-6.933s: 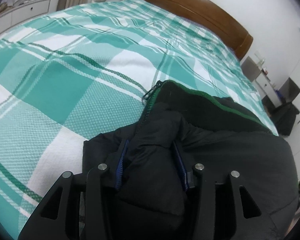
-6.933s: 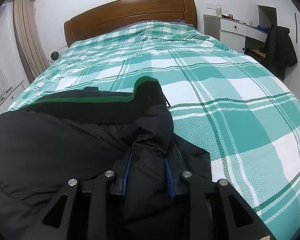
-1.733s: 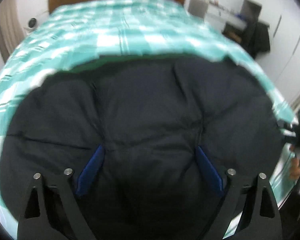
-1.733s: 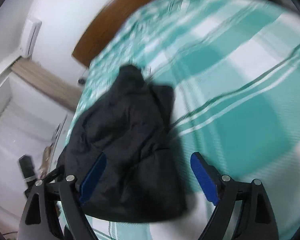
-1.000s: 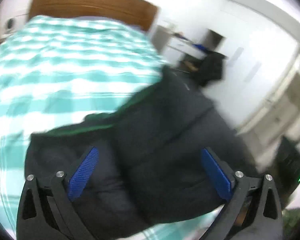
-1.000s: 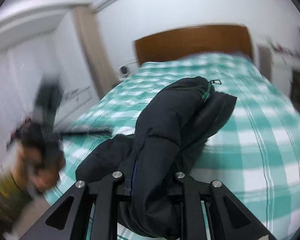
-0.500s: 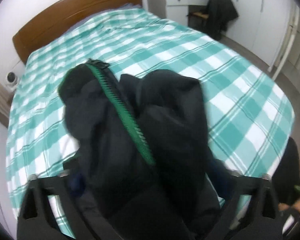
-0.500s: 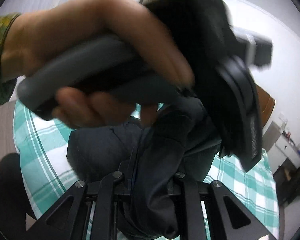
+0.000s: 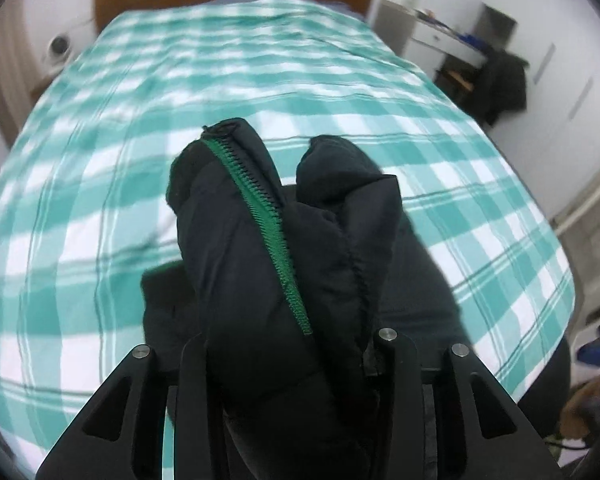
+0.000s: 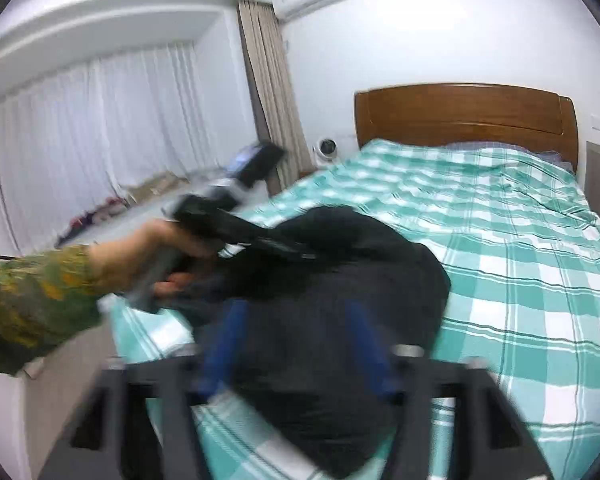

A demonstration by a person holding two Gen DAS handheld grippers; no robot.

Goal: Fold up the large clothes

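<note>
A black puffer jacket [image 9: 268, 248] with a green zipper [image 9: 266, 216] is bunched near the foot of the bed. My left gripper [image 9: 286, 344] is shut on a thick fold of it and holds it up off the bed. In the right wrist view the jacket [image 10: 340, 280] lies as a dark mound; my right gripper [image 10: 296, 340] is blurred, its blue pads [image 10: 366, 336] spread apart around the jacket, not clamped. The left gripper [image 10: 260, 248], in a hand, shows there too, holding the jacket's left side.
The bed has a teal and white checked cover [image 9: 140, 128] and a wooden headboard [image 10: 464, 116]. A white desk and a chair with a dark coat [image 9: 500, 80] stand right of the bed. Curtains [image 10: 100, 140] and floor clutter lie to the left.
Half a second ago my right gripper was shut on the jacket; now its pads are apart. My left gripper has closed on the zipper fold. The left hand moved away from the right camera.
</note>
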